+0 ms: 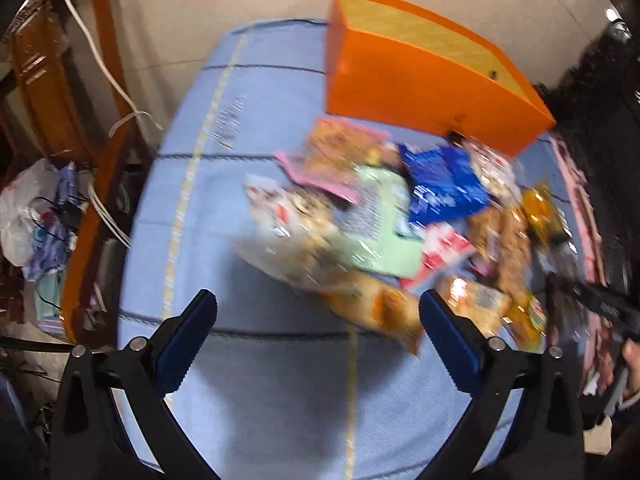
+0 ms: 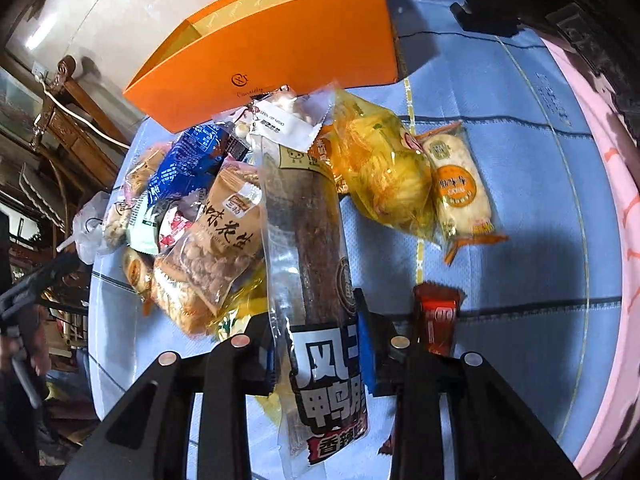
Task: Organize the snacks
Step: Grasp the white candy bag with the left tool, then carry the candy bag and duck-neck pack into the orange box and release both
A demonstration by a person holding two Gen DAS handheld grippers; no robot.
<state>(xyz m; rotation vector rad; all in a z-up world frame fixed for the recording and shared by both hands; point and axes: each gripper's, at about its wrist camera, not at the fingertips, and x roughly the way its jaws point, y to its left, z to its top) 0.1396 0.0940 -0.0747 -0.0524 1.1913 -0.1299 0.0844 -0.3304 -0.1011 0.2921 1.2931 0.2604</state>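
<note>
A pile of snack packets lies on the blue cloth in front of an open orange box. My left gripper is open and empty, just short of the pile's near edge. My right gripper is shut on a long clear packet holding a dark sausage-like snack, lifted above the pile. In the right wrist view the orange box stands behind the pile, with a peanut bag, a blue packet, a yellow packet and a cream cake packet.
A small red bar lies on the cloth beside my right gripper. A pink rim borders the table on the right. A wooden chair and white plastic bag stand off the table's left side.
</note>
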